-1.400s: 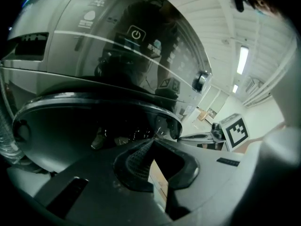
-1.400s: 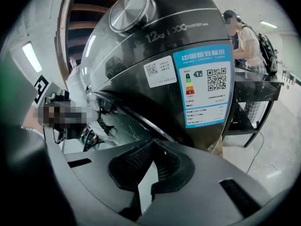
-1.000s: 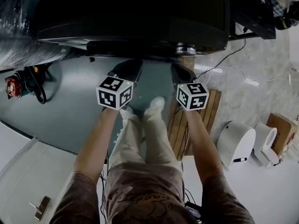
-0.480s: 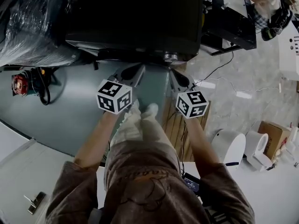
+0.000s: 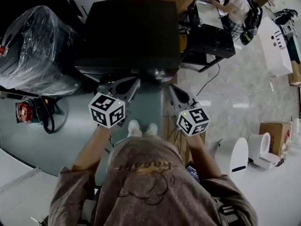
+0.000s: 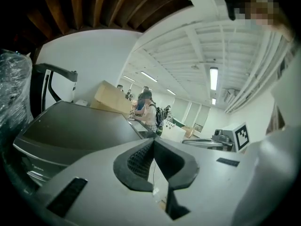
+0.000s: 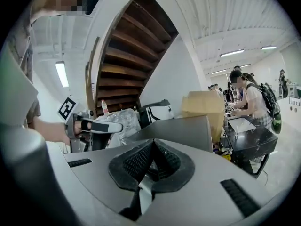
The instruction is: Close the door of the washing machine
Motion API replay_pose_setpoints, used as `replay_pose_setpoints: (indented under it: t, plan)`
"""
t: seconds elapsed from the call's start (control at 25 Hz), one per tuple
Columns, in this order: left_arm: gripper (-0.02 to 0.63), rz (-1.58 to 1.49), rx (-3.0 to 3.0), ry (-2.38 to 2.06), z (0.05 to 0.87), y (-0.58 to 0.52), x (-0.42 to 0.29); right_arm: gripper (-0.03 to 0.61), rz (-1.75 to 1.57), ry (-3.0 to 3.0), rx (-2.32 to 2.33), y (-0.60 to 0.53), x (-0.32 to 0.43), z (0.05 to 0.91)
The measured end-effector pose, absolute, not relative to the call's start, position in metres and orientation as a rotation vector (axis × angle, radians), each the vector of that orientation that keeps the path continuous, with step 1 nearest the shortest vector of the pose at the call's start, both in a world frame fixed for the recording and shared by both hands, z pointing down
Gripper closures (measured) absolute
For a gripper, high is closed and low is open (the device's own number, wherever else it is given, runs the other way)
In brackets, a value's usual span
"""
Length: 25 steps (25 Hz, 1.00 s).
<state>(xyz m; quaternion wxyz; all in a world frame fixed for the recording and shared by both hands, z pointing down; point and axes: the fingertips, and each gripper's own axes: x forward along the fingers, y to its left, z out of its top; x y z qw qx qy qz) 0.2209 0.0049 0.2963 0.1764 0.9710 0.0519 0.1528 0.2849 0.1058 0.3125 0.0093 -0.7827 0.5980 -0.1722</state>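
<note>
The washing machine (image 5: 129,32) is a dark box seen from above in the head view; its front and door are hidden under its top edge. My left gripper (image 5: 135,81) and right gripper (image 5: 170,88) hang side by side just before that front edge, both shut with nothing between the pads. In the left gripper view the shut left gripper (image 6: 153,142) points across the machine's grey top (image 6: 80,121), with the right gripper (image 6: 225,140) beside it. In the right gripper view the shut right gripper (image 7: 153,145) faces the machine's top (image 7: 178,128), with the left gripper (image 7: 91,126) at its left.
A plastic-wrapped bulk (image 5: 35,51) stands left of the machine, with a red cable reel (image 5: 26,112) on the floor below it. A wooden pallet (image 5: 181,142) lies under the right arm. At the right are a black desk (image 5: 209,36), a seated person, white housings (image 5: 233,154) and a cardboard box (image 5: 273,131).
Both grippers have risen together along the machine's front, still shut. The person has stood up, so the head view now takes in the machine's whole top.
</note>
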Motion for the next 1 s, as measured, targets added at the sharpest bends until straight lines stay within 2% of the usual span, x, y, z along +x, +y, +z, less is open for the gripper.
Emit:
replay_pose_setpoints:
  t: [0.52, 0.84, 1.0]
  plan:
    - [0.612, 0.272, 2.822, 0.12, 0.254, 0.017, 0.191, 0.58, -0.327, 1.748, -2.539, 0.146, 0.26, 0.26]
    - [0.612, 0.098, 2.941, 0.052, 0.259, 0.015, 0.177, 0.58, -0.207, 1.691, -2.61, 0.156, 0.26, 0.262]
    - [0.612, 0.114, 2.919, 0.058, 0.273, 0.02, 0.176, 0.58, -0.207, 1.659, -2.638, 0.162, 0.261, 0.269]
